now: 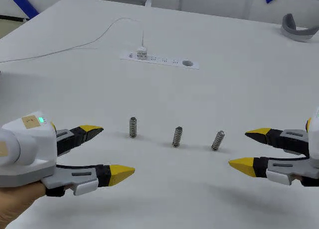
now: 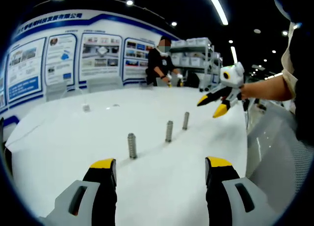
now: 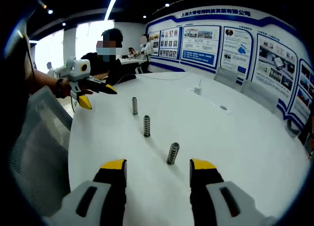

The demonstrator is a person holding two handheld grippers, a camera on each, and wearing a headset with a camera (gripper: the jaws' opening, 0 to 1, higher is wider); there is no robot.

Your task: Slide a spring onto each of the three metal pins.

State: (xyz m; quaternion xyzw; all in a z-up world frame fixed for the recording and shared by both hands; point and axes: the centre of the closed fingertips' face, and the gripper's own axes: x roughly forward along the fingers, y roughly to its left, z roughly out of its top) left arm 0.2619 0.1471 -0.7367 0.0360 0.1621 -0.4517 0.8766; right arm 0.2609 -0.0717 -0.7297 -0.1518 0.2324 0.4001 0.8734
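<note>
Three coiled metal springs stand upright in a row on the smooth white bench, between the left gripper and right gripper; both pairs of tapered, yellow-tipped fingers are spread, empty

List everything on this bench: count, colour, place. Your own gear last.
table: one, white, spans the head view
springs: three, silver-grey, upright in a row mid-table
socket strip: one, white, beyond the springs
plug: one, white, at the strip's left end
cable: one, white, trailing across the table's far left
curved band: one, grey, far right corner
left claw: one, black with yellow tips, open, lower left
right claw: one, black with yellow tips, open, lower right
</note>
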